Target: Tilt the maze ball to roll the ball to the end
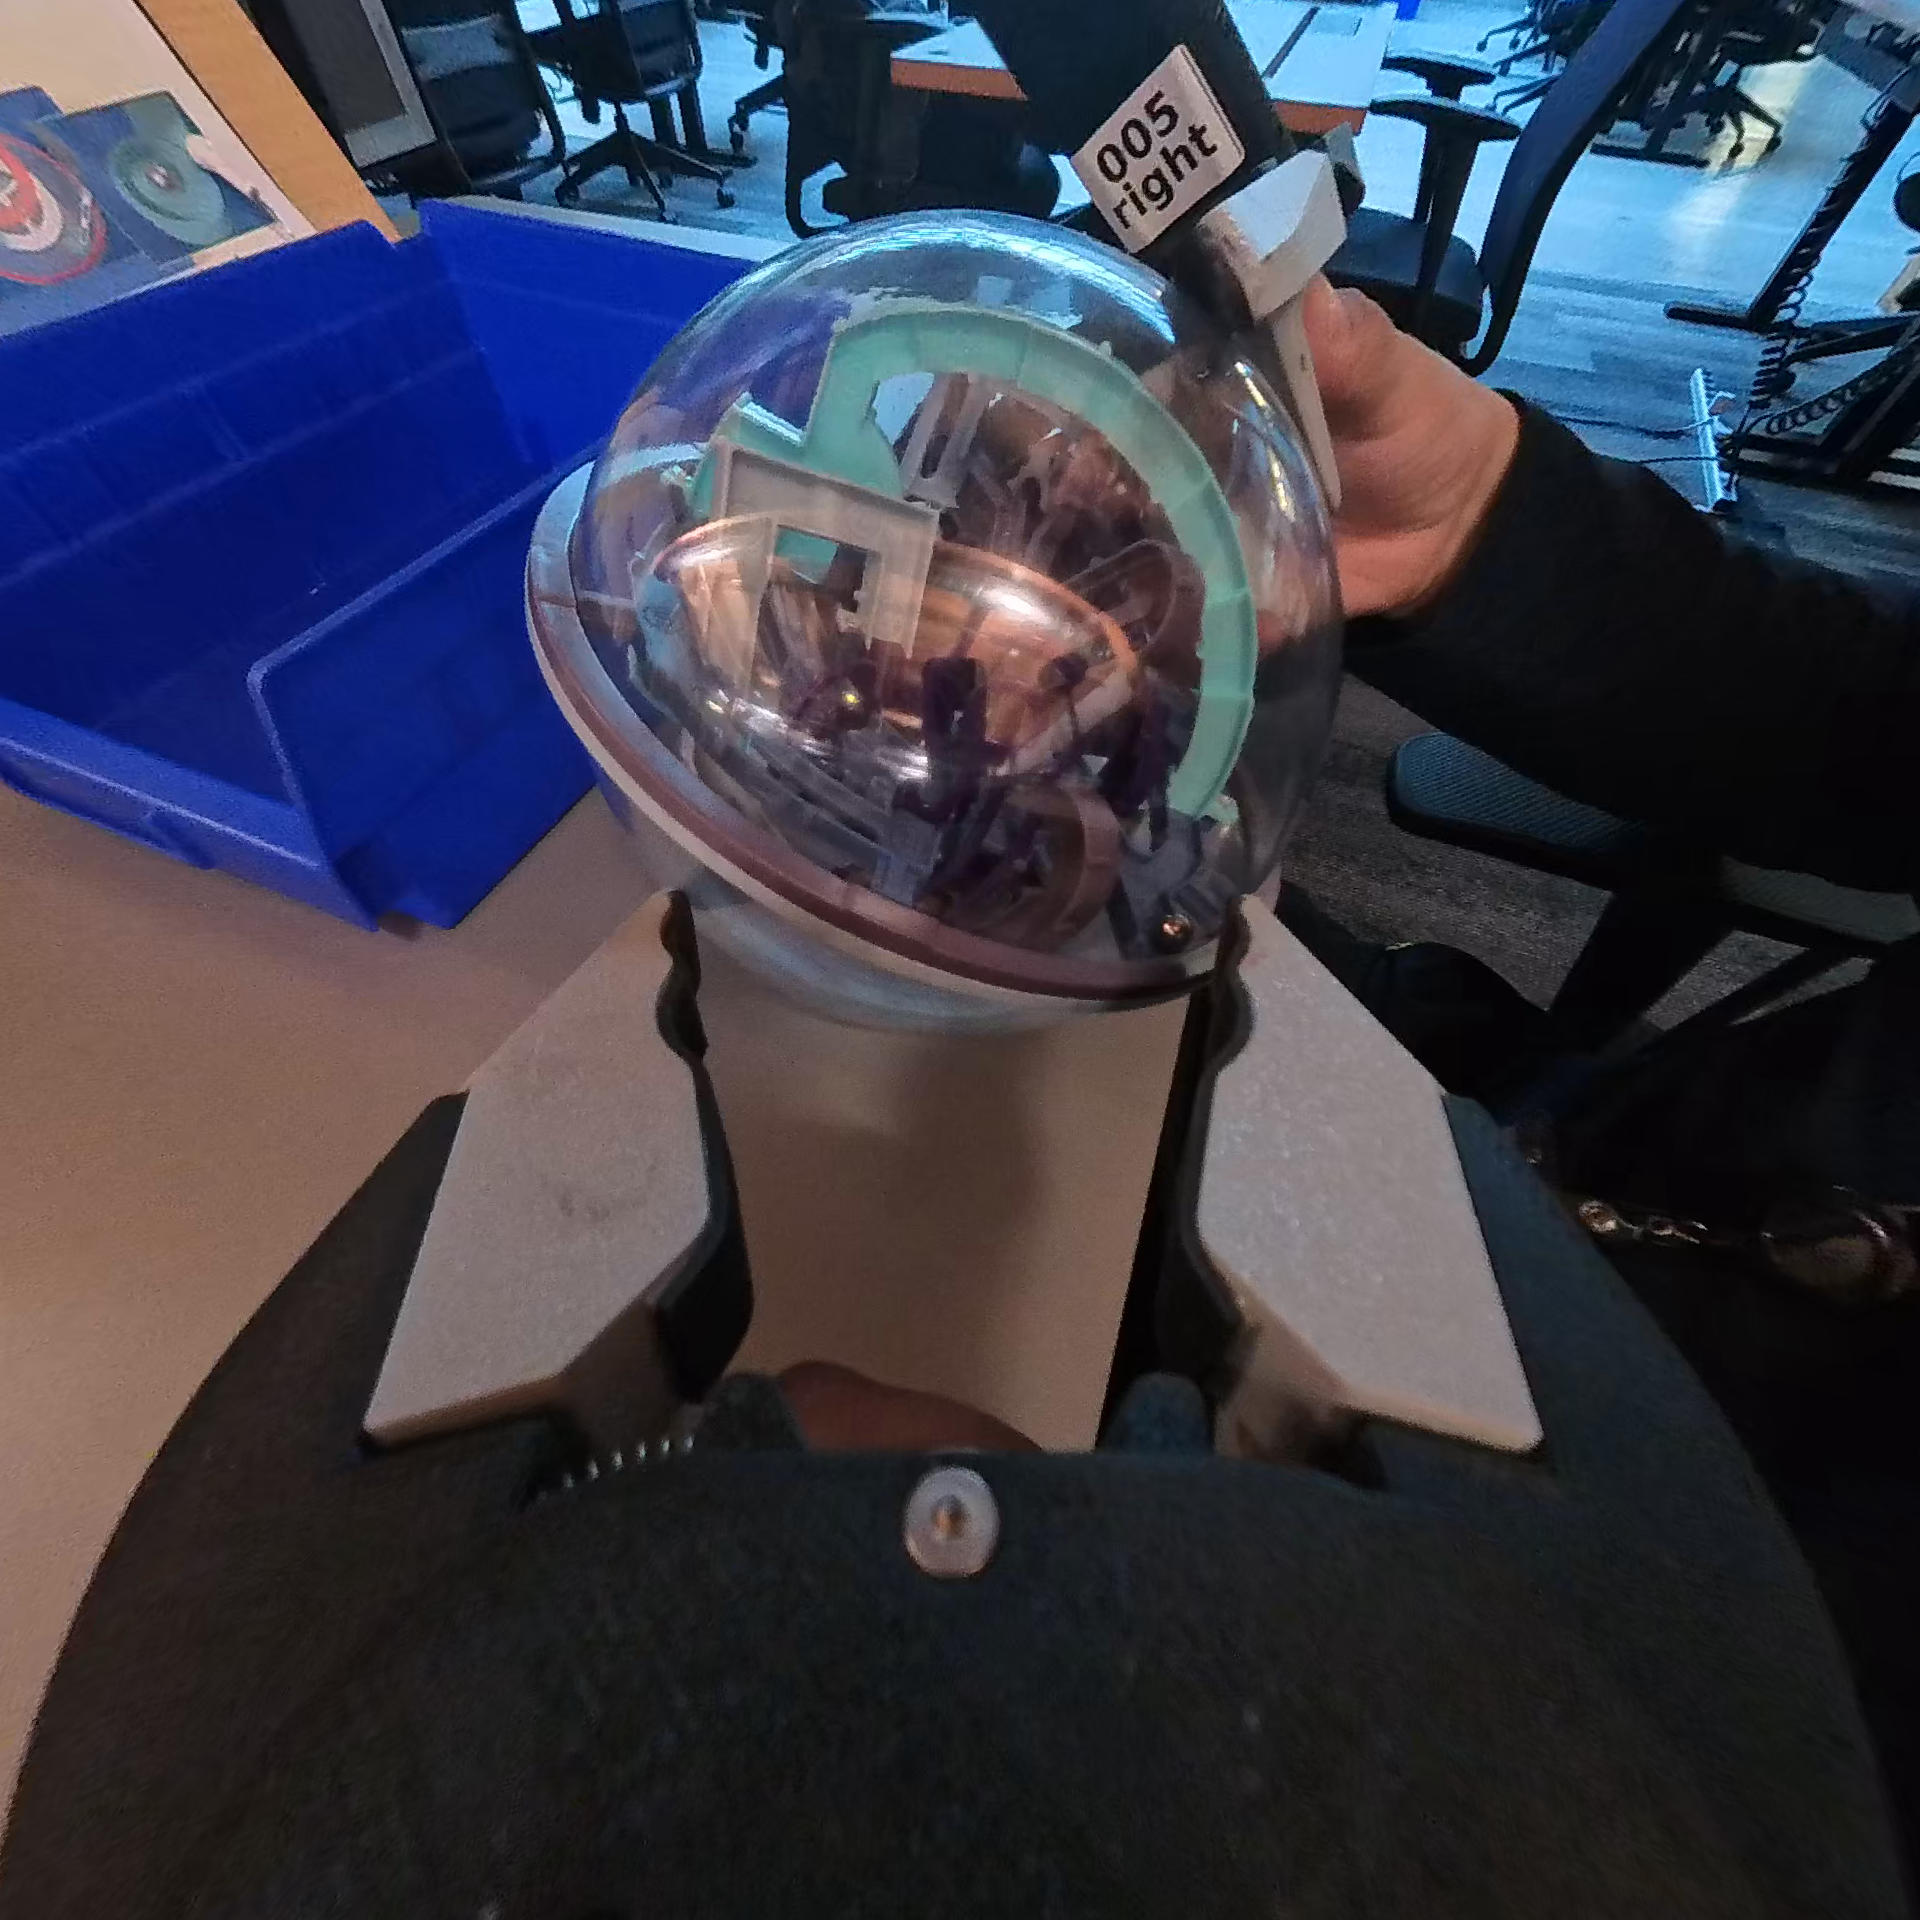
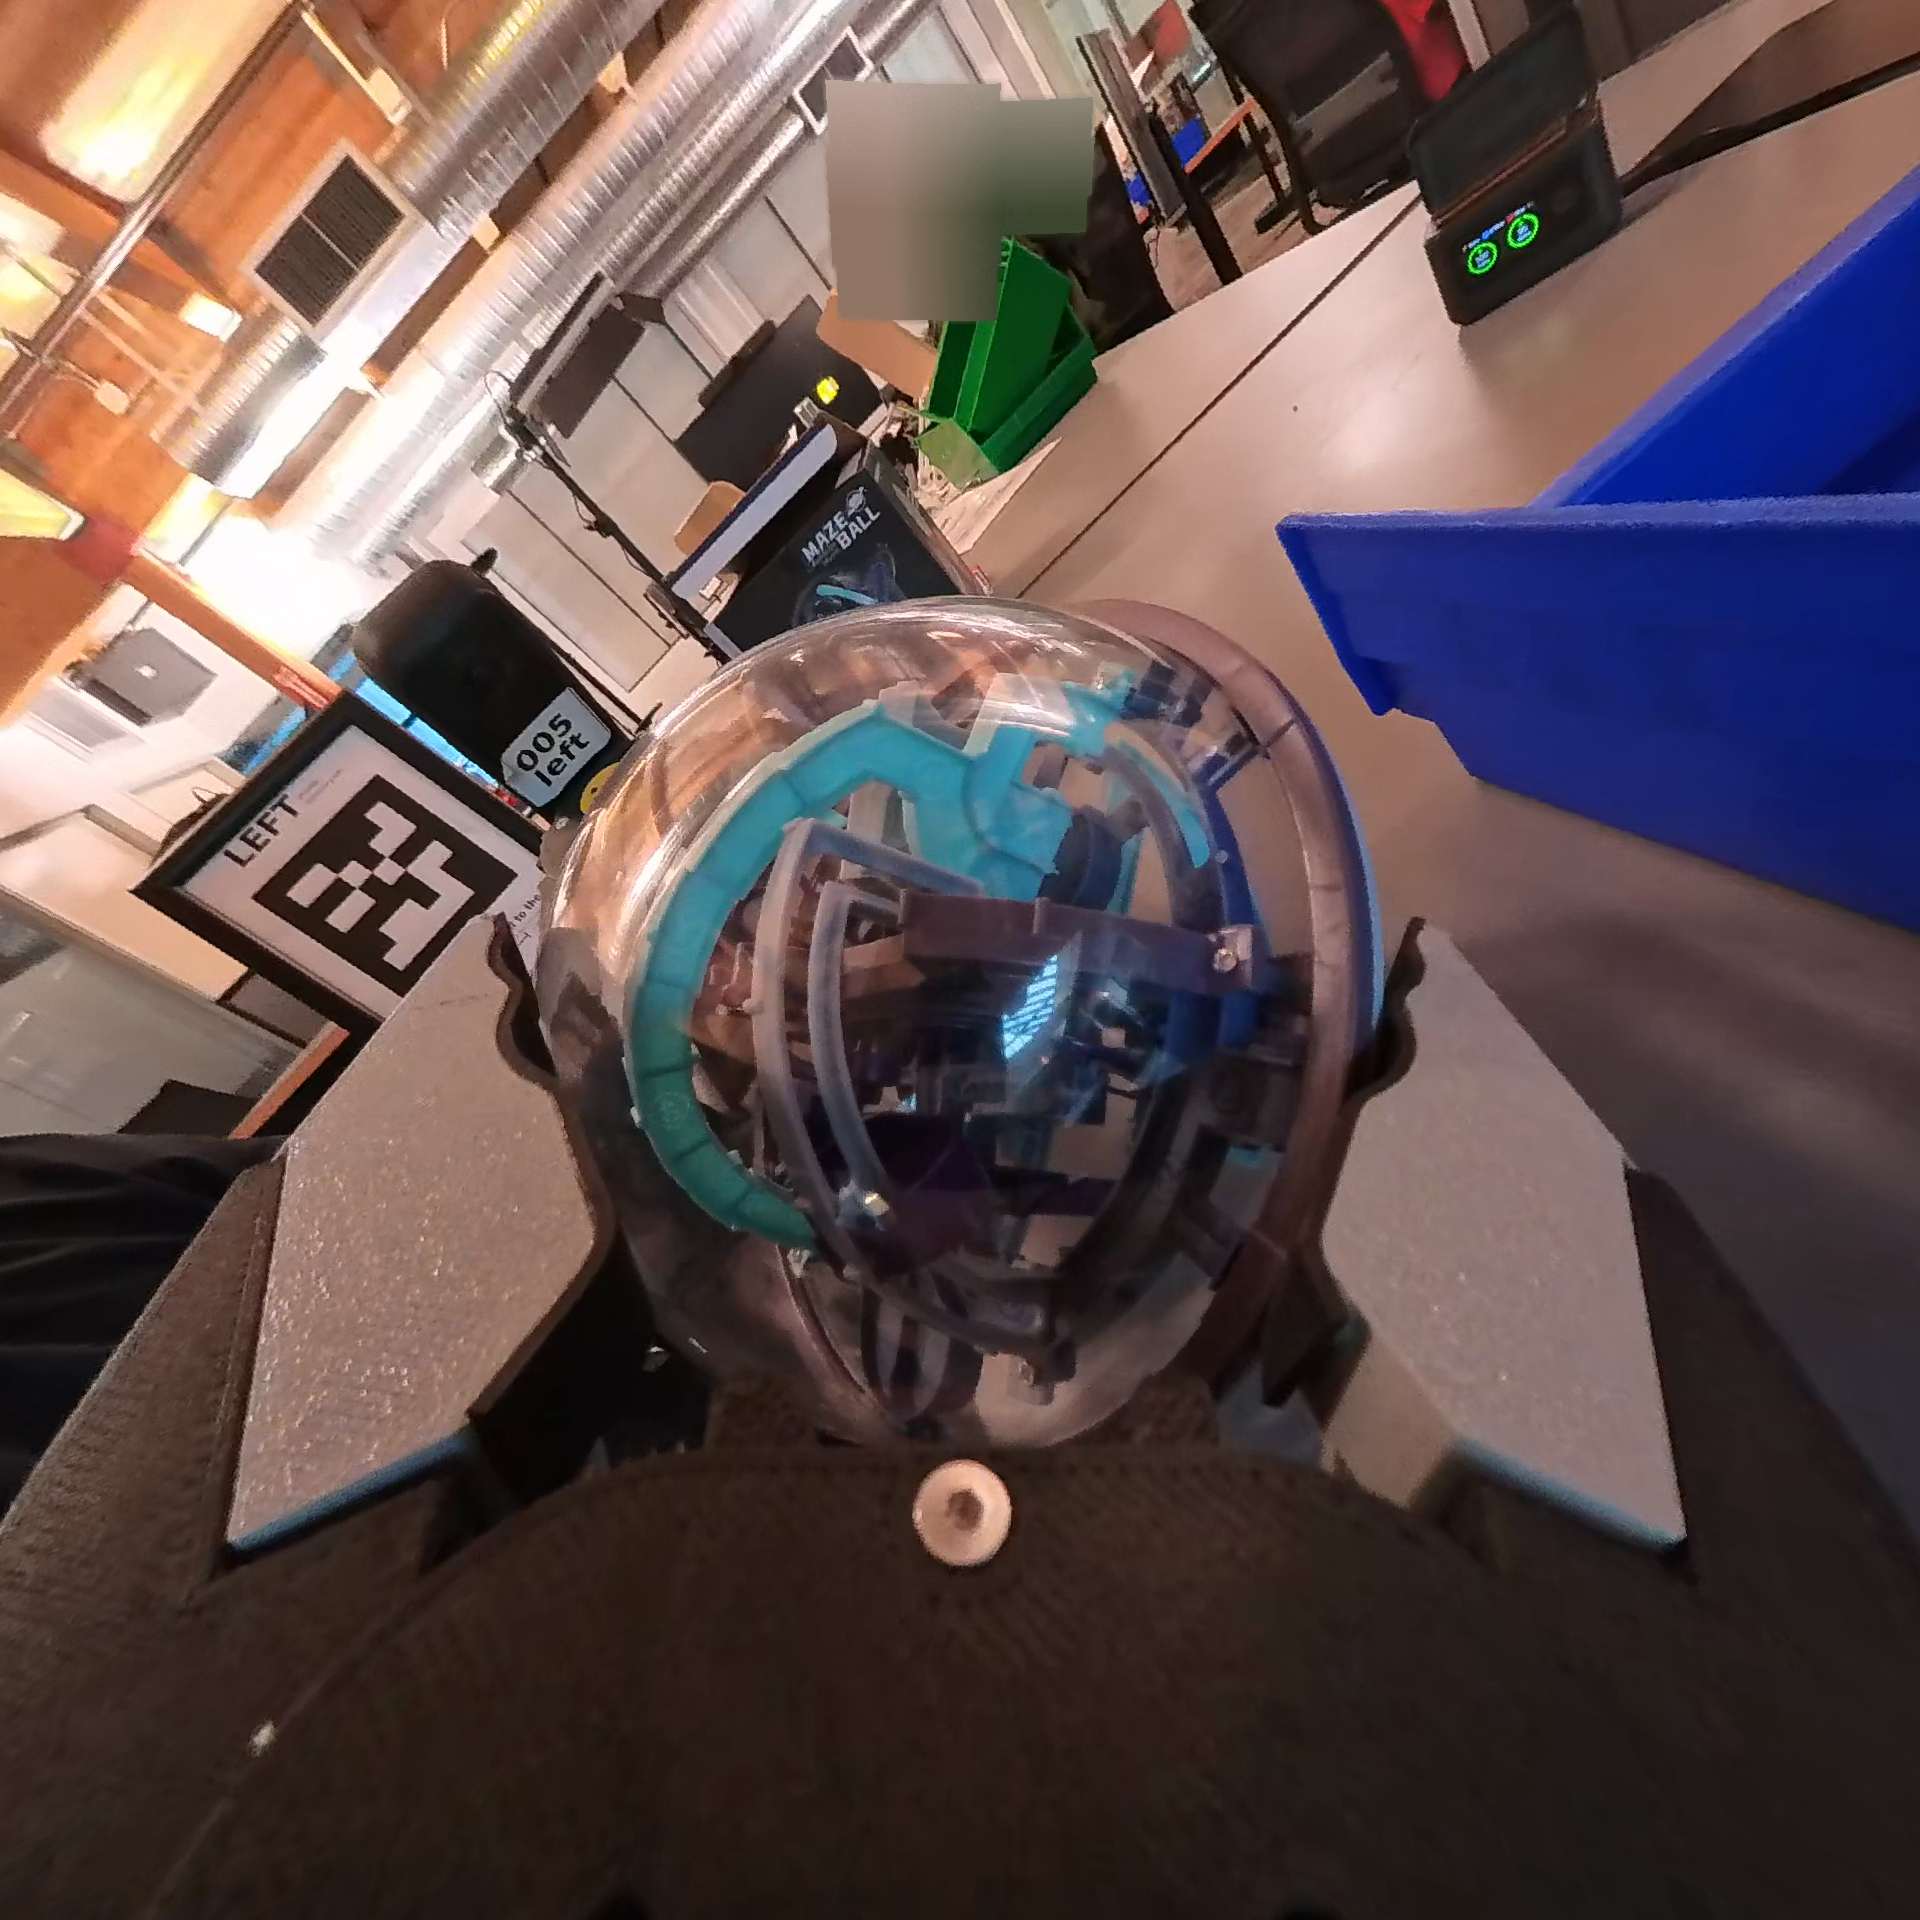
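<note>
Left wrist view: a beige desk [image 1: 208, 1039] is seen, with a blue plastic bin [image 1: 260, 582] at its far left. The clear maze ball [image 1: 935, 623], tilted, is held above the desk edge; its lower shell is clamped between the pads of the left tool [image 1: 951, 935]. A small steel ball [image 1: 1174, 923] is seen low inside, near the right pad. The right tool [image 1: 1262, 270] and a hand [image 1: 1403, 468] are pressed against the sphere's upper right. Behind, an office with black chairs [image 1: 623, 114] and dark carpet [image 1: 1455, 810] is visible.

Right wrist view: the maze ball [image 2: 966, 1039] is gripped at its sides between the fingers of the right tool [image 2: 956, 997]. The desk [image 2: 1299, 416] runs back, carrying the blue bin [image 2: 1662, 675], a green bin [image 2: 1008, 364] and a black device with lit green rings [image 2: 1507, 208]. Ceiling ducts [image 2: 540, 260] are seen upper left.
</note>
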Demonstrator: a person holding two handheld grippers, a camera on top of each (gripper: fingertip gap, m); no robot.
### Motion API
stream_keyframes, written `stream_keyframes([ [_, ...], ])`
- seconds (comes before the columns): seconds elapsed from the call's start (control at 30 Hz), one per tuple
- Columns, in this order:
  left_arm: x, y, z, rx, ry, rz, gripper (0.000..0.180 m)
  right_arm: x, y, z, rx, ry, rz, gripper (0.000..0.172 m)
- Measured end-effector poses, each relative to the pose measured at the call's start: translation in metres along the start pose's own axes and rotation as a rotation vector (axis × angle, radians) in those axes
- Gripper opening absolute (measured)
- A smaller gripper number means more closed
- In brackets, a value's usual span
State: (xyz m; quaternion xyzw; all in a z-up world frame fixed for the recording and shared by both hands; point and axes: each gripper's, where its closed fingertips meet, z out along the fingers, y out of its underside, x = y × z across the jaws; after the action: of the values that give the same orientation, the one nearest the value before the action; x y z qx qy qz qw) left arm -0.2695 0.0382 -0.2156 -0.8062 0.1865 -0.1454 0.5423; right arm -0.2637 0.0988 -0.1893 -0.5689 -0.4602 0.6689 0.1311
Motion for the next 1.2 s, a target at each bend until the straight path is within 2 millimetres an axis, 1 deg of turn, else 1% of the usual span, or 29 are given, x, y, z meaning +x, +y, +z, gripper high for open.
stream_keyframes([
  [0.27,0.000,-0.009,-0.002,0.056,0.008,-0.018,0.097,0.000,-0.002,-0.002,0.038,-0.047,0.033,0.153],
  [0.43,0.000,-0.012,-0.003,0.072,0.001,0.002,0.098,-0.002,-0.004,-0.003,0.050,-0.053,0.022,0.153],
  [0.83,0.002,-0.011,-0.001,0.072,-0.003,0.022,0.097,-0.004,-0.005,-0.005,0.045,-0.037,-0.021,0.153],
  [1.2,0.005,-0.020,-0.003,0.104,-0.034,0.068,0.098,-0.010,-0.009,-0.009,0.082,-0.086,-0.047,0.154],
])
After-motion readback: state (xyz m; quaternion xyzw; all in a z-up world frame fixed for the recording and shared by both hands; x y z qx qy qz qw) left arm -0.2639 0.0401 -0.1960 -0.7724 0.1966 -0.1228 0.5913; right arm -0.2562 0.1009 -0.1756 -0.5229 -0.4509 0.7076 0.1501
